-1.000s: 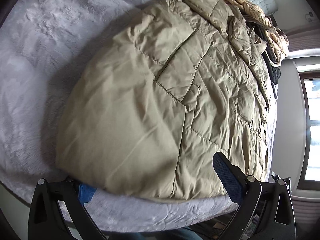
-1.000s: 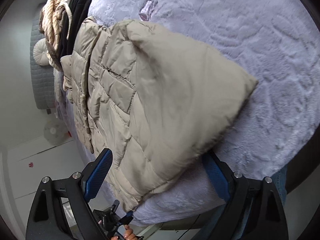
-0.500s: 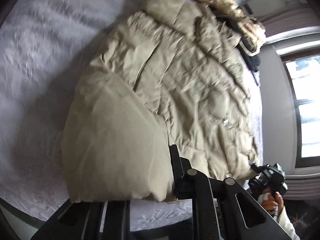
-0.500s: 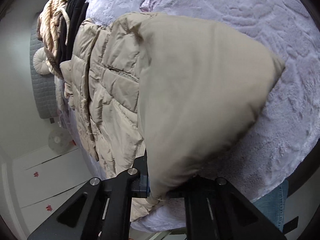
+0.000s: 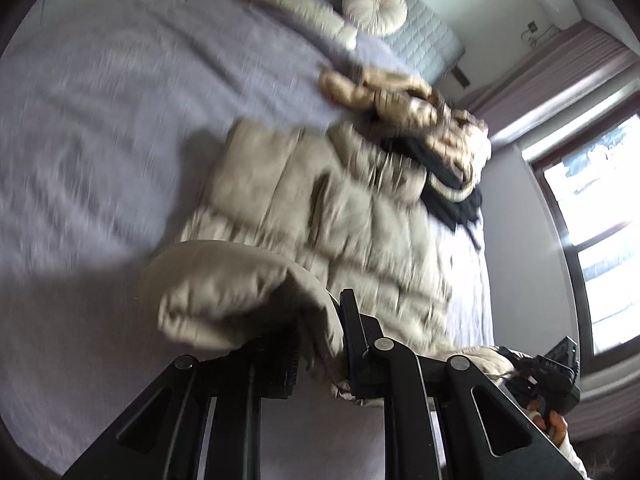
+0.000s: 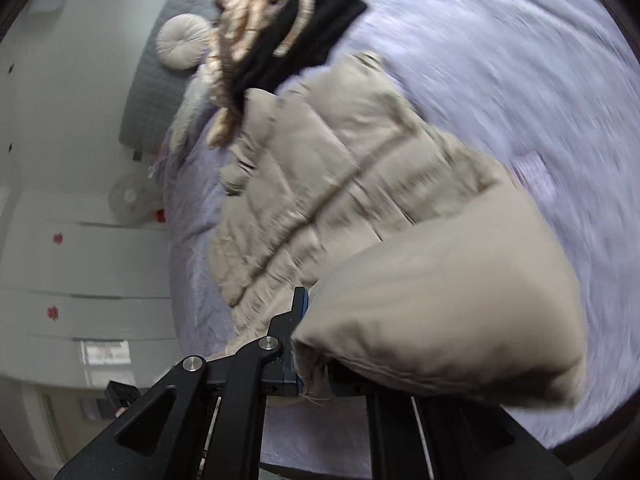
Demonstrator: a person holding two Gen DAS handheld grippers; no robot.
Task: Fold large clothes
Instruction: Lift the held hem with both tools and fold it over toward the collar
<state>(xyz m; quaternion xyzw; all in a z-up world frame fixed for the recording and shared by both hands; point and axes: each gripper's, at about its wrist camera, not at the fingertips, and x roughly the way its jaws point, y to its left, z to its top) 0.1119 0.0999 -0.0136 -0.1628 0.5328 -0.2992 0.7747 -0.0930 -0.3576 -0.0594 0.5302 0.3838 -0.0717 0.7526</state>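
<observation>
Grippers both clamp the near hem of the beige puffer jacket [image 5: 360, 216]: left gripper [image 5: 320, 344] and right gripper [image 6: 316, 364] hold it raised, the jacket's long axis running away toward the far collar on the bed [image 5: 100, 120].

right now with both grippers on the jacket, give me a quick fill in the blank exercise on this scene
1. The puffer jacket being folded is ____ in colour.
2. The left gripper and the right gripper are both ____ on the jacket's lifted hem.
3. The jacket's far end lies on a bed cover coloured pale ____.
4. Leaning on the quilted headboard is a ____ cushion with a centre button.

Missing words: beige; shut; lilac; round
</observation>
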